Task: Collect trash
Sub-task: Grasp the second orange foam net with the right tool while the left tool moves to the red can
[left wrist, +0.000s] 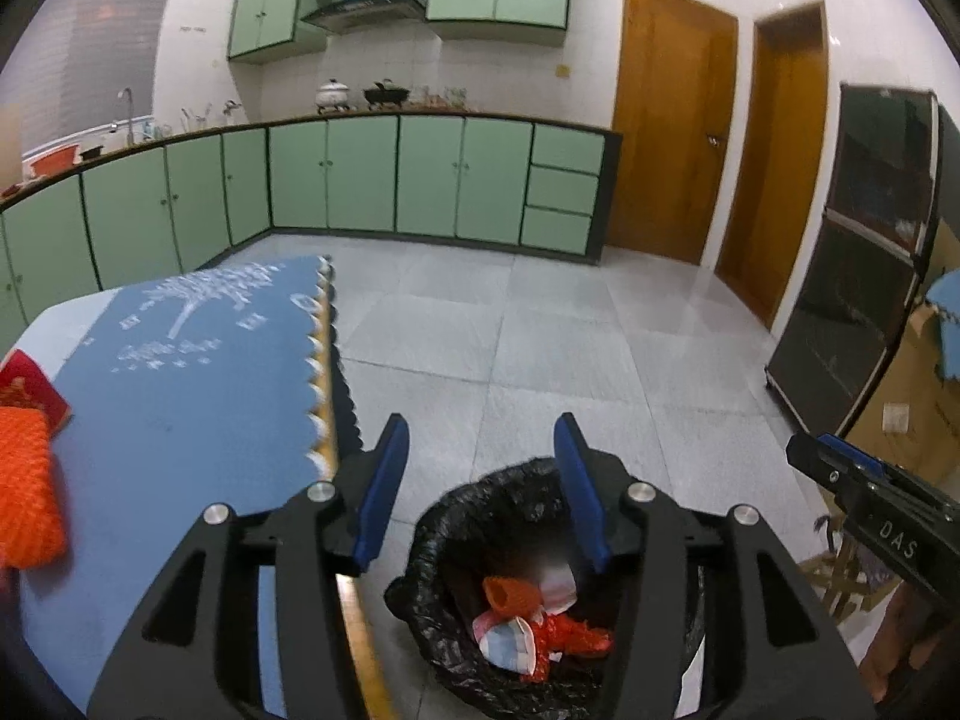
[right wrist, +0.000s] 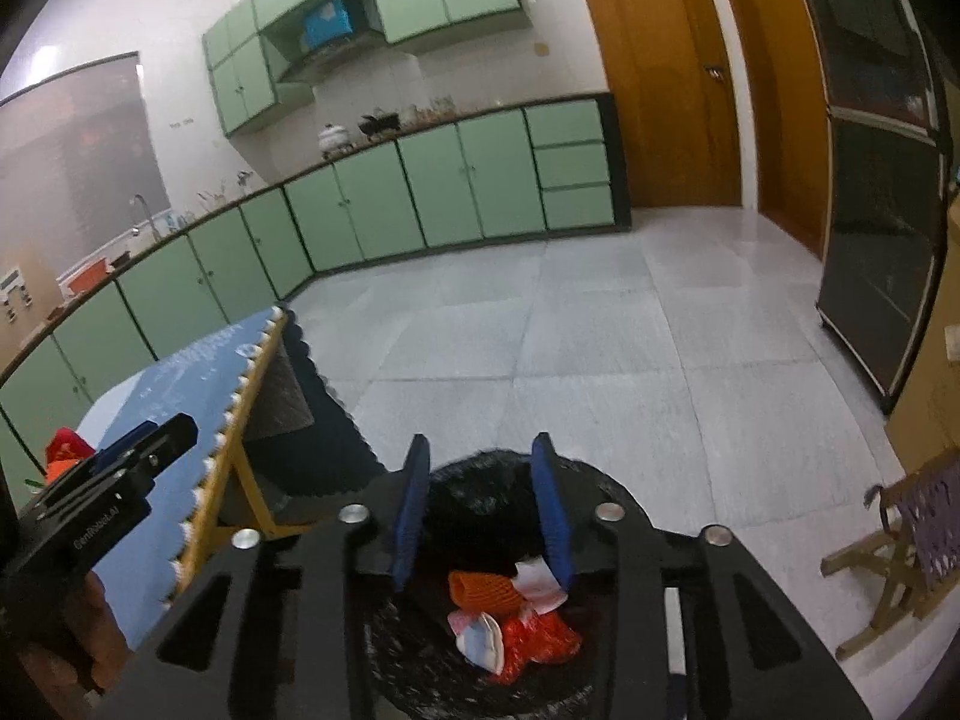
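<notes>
Both tools hang over a trash bin (left wrist: pixel 480 546) lined with a black bag, which stands on the tiled floor just beside the bench (left wrist: pixel 180 360). The left tool (left wrist: pixel 483 480) has its blue pads apart with nothing between them; the bin's mouth lies below and just ahead of its tips. The right tool (right wrist: pixel 480 498) likewise holds its pads apart and empty, straight above the bin. Inside the bin, under both tools, lie an orange net sleeve (right wrist: pixel 483 591), a crumpled red wrapper (right wrist: pixel 540 642) and white paper scraps (right wrist: pixel 540 585), all loose and touching one another. To the left of the left tool, on the bench's blue cloth, sit another orange net piece (left wrist: pixel 27 486) and a red packet (left wrist: pixel 33 390) just behind it, well apart from both tools.
</notes>
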A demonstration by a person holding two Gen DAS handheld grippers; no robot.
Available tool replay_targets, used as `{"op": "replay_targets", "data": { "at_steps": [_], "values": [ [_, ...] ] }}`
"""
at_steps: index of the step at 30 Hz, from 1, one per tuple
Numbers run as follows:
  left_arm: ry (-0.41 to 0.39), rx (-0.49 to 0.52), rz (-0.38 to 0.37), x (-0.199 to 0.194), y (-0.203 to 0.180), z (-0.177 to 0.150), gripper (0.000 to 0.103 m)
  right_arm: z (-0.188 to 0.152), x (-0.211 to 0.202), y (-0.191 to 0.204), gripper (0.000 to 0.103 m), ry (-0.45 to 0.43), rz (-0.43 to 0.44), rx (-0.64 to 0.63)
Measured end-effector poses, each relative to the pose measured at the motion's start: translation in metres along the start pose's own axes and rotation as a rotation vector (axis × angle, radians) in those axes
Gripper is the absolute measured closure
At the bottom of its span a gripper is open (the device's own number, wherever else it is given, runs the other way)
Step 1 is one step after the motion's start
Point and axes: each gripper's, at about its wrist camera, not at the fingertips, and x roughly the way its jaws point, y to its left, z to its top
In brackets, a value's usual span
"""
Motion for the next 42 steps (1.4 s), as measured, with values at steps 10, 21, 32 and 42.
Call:
{"op": "replay_targets", "data": {
  "at_steps": [10,21,32,42],
  "values": [
    [-0.071,-0.083,0.235,-0.099,0.127,-0.002,0.039,0.003,-0.02,0.123,0.022,-0.034,0.24,-0.098],
    [-0.046,-0.211,0.567,-0.189,0.28,-0.034,0.038,-0.043,0.019,0.302,0.02,0.12,0.492,-0.255],
    [-0.039,-0.295,0.65,-0.218,0.331,-0.048,0.038,-0.088,0.061,0.369,0.023,0.277,0.532,-0.32],
    [-0.013,-0.298,0.594,-0.203,0.322,-0.054,0.036,-0.094,0.075,0.376,0.081,0.311,0.586,-0.327]
  ]
}}
